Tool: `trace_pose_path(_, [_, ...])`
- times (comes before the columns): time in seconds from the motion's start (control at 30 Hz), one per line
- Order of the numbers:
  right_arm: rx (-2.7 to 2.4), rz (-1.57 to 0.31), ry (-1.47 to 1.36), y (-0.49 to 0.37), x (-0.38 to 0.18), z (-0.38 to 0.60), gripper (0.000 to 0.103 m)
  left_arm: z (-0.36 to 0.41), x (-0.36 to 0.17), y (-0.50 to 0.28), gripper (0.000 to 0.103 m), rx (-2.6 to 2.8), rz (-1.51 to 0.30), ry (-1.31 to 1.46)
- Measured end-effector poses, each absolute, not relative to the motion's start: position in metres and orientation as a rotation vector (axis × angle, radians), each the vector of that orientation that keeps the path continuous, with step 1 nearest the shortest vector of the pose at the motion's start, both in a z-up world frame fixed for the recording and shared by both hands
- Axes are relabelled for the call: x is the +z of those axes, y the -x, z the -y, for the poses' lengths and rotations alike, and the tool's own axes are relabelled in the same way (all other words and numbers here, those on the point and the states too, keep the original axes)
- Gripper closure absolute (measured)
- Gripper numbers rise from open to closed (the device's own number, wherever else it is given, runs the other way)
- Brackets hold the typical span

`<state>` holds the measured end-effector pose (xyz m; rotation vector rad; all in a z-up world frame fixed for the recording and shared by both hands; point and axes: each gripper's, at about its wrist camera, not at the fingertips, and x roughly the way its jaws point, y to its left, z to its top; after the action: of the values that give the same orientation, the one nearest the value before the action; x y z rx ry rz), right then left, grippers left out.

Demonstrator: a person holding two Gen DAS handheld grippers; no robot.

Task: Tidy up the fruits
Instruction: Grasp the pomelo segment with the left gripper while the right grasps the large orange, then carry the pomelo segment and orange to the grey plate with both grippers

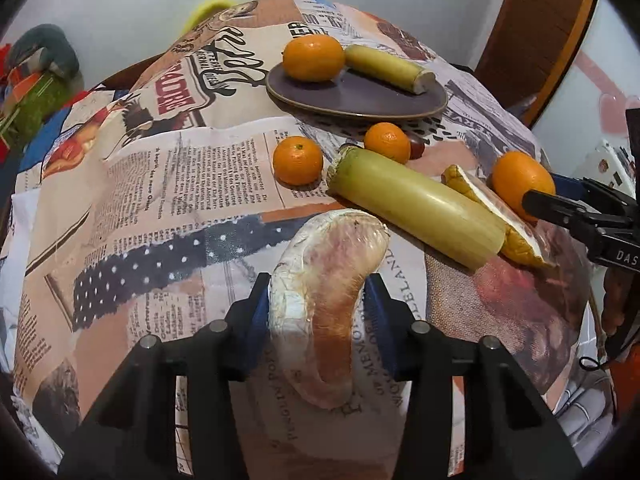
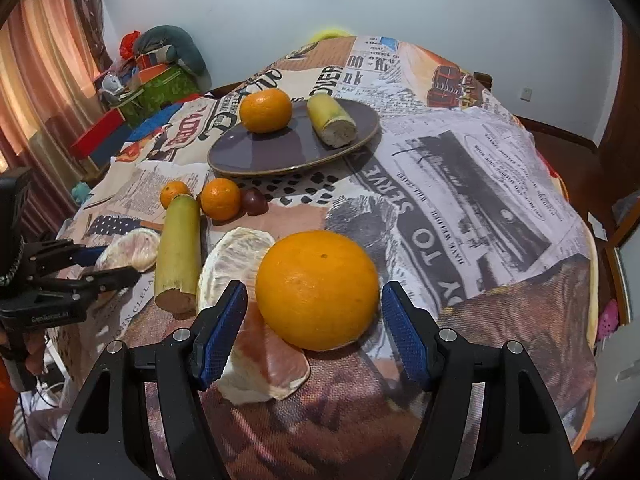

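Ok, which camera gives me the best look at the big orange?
The right wrist view: the big orange sits unobstructed between the open right gripper. In the left wrist view it is small, far right, partly hidden by a gripper finger.

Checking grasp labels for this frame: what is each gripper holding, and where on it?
The left gripper clamps a wrapped pomelo wedge across its middle. The right gripper is open around the large orange, holding nothing.

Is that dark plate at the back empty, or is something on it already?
Not empty. The plate holds one orange and a short cut piece of sugarcane. The other fruit lies on the cloth.
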<state>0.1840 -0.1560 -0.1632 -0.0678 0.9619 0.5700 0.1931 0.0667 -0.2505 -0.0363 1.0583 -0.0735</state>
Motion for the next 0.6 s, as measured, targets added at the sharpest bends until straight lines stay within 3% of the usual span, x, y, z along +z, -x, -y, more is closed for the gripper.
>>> trace_pose_path(0.33, [0.568, -0.988, 0.001, -0.189, -0.17, 0.16, 0.04, -0.062, -0.256, -0.21, 0.056, -0.106, -1.051, 0.019])
trace_pose_path(0.6, [0.565, -0.975, 0.022, -0.187, -0.164, 0.161, 0.042, -0.063, -0.248, -0.207, 0.063, -0.11, -1.044, 0.036])
